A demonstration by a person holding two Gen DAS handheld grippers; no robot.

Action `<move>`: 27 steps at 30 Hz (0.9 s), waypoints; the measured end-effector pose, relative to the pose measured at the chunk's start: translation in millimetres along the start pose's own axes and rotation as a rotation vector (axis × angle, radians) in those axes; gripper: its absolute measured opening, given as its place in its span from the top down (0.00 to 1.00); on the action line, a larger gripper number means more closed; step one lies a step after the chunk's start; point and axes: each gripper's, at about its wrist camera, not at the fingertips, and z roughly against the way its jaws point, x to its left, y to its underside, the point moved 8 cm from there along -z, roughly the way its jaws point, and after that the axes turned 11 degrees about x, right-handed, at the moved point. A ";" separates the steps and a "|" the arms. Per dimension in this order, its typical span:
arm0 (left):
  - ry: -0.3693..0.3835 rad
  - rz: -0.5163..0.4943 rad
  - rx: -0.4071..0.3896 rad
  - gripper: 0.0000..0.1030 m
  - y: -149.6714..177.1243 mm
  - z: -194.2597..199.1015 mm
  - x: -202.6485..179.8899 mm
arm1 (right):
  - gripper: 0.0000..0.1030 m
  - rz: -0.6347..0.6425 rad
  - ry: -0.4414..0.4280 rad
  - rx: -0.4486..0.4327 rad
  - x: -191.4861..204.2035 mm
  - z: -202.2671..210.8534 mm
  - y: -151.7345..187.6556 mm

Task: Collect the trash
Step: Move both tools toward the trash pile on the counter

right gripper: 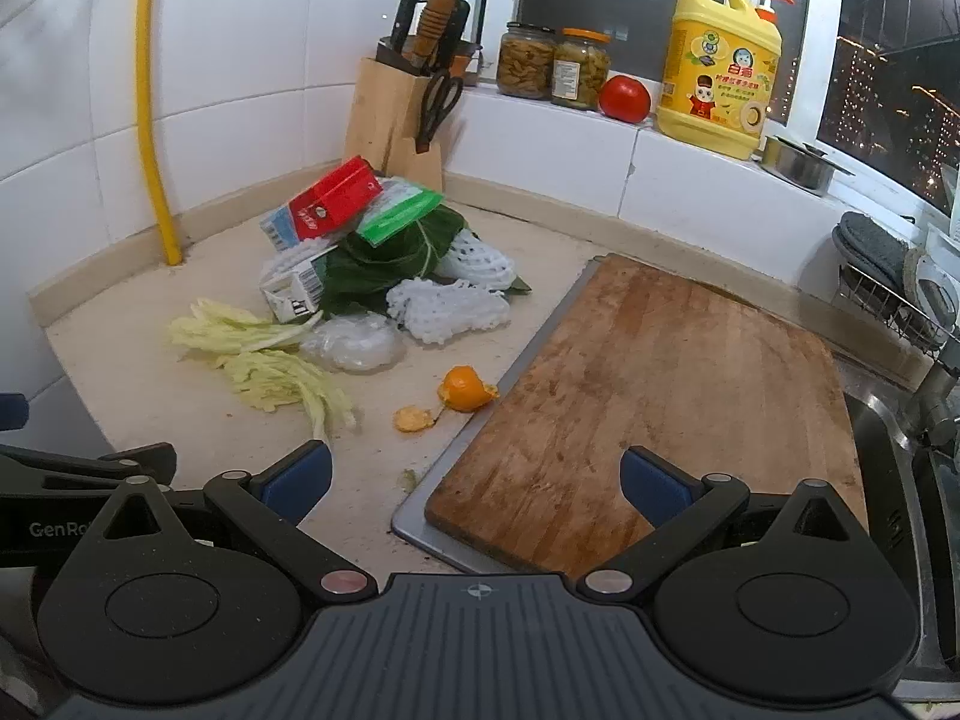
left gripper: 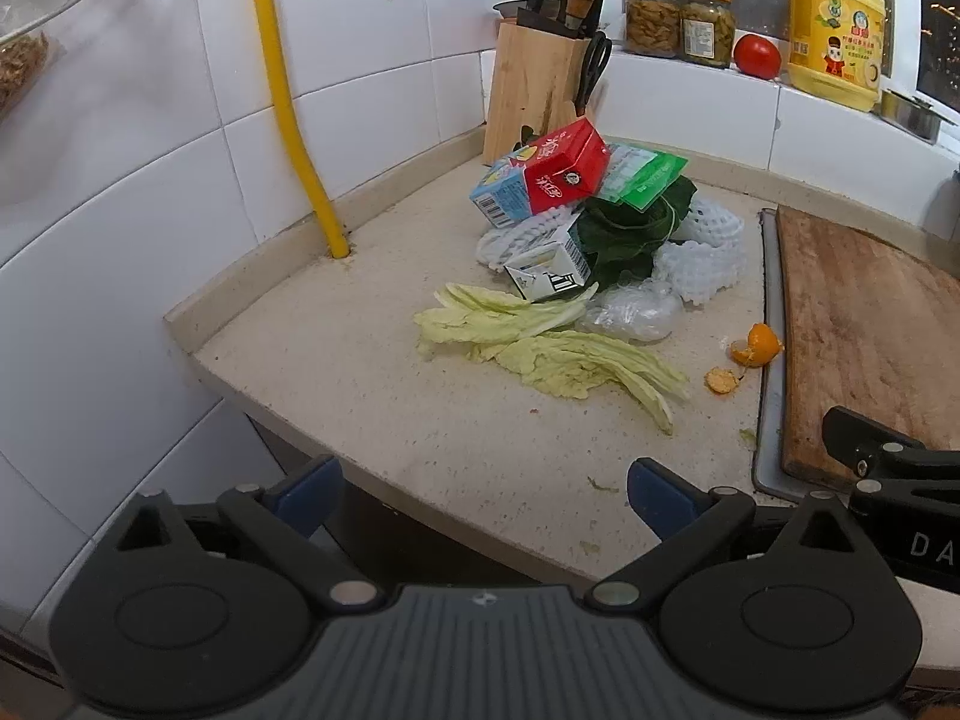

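A heap of trash lies on the beige counter (left gripper: 336,372): a red carton (left gripper: 567,165) (right gripper: 336,199), a blue-and-white carton (left gripper: 501,195), a small white carton (left gripper: 549,267) (right gripper: 294,294), a green packet (left gripper: 645,174) (right gripper: 399,210), dark leaves (left gripper: 624,234), white foam fruit nets (left gripper: 702,261) (right gripper: 444,309) and a clear plastic bag (left gripper: 630,315) (right gripper: 354,342). Pale cabbage leaves (left gripper: 552,354) (right gripper: 270,360) and orange peel (left gripper: 756,345) (right gripper: 465,390) lie nearer. My left gripper (left gripper: 483,495) is open over the counter's front edge, empty. My right gripper (right gripper: 477,483) is open above the cutting board's near corner, empty.
A wooden cutting board (right gripper: 648,396) rests on a metal tray beside the sink (right gripper: 888,456). A knife block (right gripper: 390,120) stands in the corner by a yellow pipe (left gripper: 288,114). On the sill are two jars (right gripper: 555,63), a tomato (right gripper: 624,97) and a yellow detergent jug (right gripper: 717,69).
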 end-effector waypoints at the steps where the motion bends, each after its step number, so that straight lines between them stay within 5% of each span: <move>1: 0.001 0.001 -0.001 0.06 0.1 0.5 0.6 | 0.00 0.001 -0.004 -0.001 1.5 0.9 0.1; 27: -0.007 0.064 0.005 0.08 -5.6 -8.6 19.8 | 0.00 0.056 -0.021 -0.019 22.7 -4.3 -17.6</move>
